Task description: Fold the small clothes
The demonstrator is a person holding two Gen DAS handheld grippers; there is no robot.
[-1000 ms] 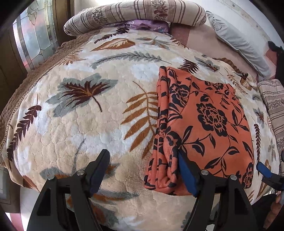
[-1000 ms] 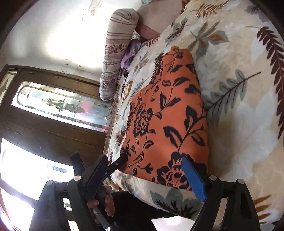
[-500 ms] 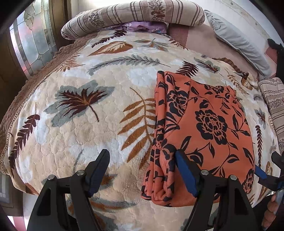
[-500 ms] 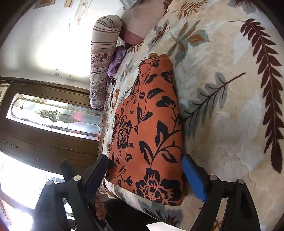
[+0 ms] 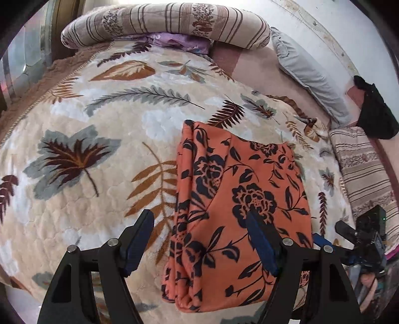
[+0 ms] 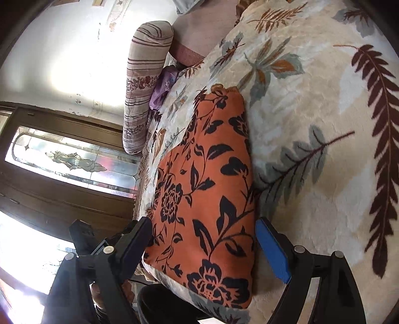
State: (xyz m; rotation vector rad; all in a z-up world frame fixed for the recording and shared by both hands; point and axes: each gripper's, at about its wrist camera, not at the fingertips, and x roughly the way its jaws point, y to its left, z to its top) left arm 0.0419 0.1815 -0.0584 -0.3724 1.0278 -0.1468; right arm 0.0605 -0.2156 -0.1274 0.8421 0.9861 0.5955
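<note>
An orange garment with black flowers [image 5: 239, 204] lies folded into a long strip on the leaf-patterned blanket [image 5: 94, 154], its near end at the bed's front edge. My left gripper [image 5: 199, 239] stands open above that near end; its blue right pad hangs over the cloth, its left pad over bare blanket. In the right wrist view the same orange garment [image 6: 207, 184] runs away from me, and my right gripper [image 6: 204, 246] is open astride its near end with nothing pinched. The right gripper also shows small at the left wrist view's right edge.
A striped bolster [image 5: 164, 22] and a purple cloth [image 5: 174, 41] lie at the bed's head. A grey pillow [image 5: 306, 74], a black item [image 5: 374, 112] and a striped cloth [image 5: 364, 172] line the far side. A wooden door with stained glass [image 6: 72, 159] stands beyond the bed edge.
Both grippers have shifted along the bed's near edge, so the garment's near end now sits more squarely between each pair of fingers. The garment has not moved and neither gripper's gap has changed.
</note>
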